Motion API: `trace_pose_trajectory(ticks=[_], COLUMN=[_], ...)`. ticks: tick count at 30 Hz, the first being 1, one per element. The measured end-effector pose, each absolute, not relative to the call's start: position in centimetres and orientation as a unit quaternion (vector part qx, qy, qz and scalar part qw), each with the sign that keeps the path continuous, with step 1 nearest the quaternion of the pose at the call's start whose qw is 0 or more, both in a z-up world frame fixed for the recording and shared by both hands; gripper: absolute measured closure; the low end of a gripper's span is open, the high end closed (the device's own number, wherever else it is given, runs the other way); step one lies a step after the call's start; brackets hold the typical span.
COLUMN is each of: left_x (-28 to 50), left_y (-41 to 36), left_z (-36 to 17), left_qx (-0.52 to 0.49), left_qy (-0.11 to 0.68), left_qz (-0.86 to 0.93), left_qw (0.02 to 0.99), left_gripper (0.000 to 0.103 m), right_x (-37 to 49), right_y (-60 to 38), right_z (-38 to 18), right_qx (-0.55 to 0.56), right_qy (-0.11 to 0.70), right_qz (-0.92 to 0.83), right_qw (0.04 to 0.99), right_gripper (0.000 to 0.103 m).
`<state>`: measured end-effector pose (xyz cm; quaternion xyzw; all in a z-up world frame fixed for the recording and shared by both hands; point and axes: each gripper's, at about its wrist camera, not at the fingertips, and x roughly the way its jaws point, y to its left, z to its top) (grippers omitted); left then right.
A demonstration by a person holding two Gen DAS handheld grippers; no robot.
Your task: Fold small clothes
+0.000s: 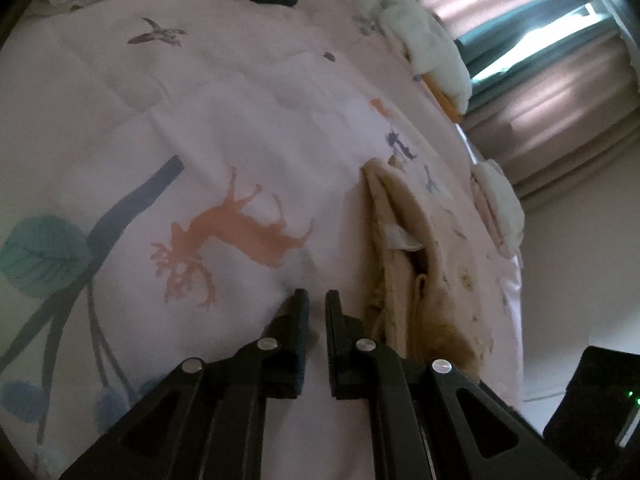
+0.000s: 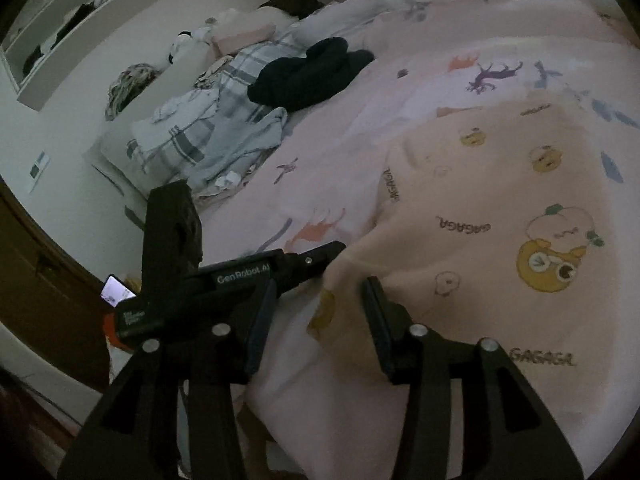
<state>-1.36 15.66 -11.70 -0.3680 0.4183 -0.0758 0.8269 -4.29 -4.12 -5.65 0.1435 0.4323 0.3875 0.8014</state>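
While the nearly clenched, empty left gripper (image 1: 316, 300) waits beside the peach garment (image 2: 500, 208) spread for folding on the bed (image 2: 400, 80), the right gripper (image 2: 320, 296) straddles its corner, released.

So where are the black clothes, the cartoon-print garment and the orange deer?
black clothes (image 2: 308, 76), right wrist view, middle of heap
cartoon-print garment (image 2: 500, 208), right wrist view, flat middle
orange deer print (image 1: 236, 236), left wrist view, body

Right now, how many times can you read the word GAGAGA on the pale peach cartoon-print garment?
4: one by the neckline, one mid-cloth, one near the lower edge, one small at the top. More may hide in folds.
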Motion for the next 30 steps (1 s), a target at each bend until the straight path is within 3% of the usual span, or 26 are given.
trace_pose_trajectory(ticks=[2,4,13,19,22,27,30], left_x=[-0.2,1.4,8.9,9.2,10.1,9.5,9.1], left_y=[15.5,15.2,14.6,15.6,15.4,16.0,16.8], left_z=[-11.4,-11.0,-11.4,-10.4,-11.5,-11.5,-11.3], left_qx=[-0.353,-0.335,-0.340,-0.385,-0.423,-0.463,-0.492], left_qy=[0.419,0.421,0.470,0.437,0.450,0.426,0.400], left_qz=[-0.082,-0.092,-0.158,-0.206,-0.245,-0.275,-0.296], left_qw=[0.832,0.838,0.799,0.786,0.747,0.727,0.715], left_gripper=[0.094,0.093,0.090,0.089,0.078,0.077,0.062], right_x=[-4.4,-4.5,-3.4,-2.9,-2.8,-3.0,-3.1], right_y=[-4.7,-5.7,-10.9,-13.3,-13.8,-14.3,-14.5], right_z=[-5.2,-4.7,-4.6,-6.2,-7.3,-8.6,-8.6], right_qx=[0.148,0.141,0.116,0.129,0.129,0.129,0.129], right_qy=[0.430,0.423,0.419,0.427,0.441,0.447,0.445], right_qz=[0.368,0.335,0.229,0.207,0.206,0.201,0.206], right_qw=[0.811,0.830,0.871,0.871,0.864,0.862,0.862], right_gripper=[0.049,0.029,0.028,0.026,0.027,0.028,0.028])
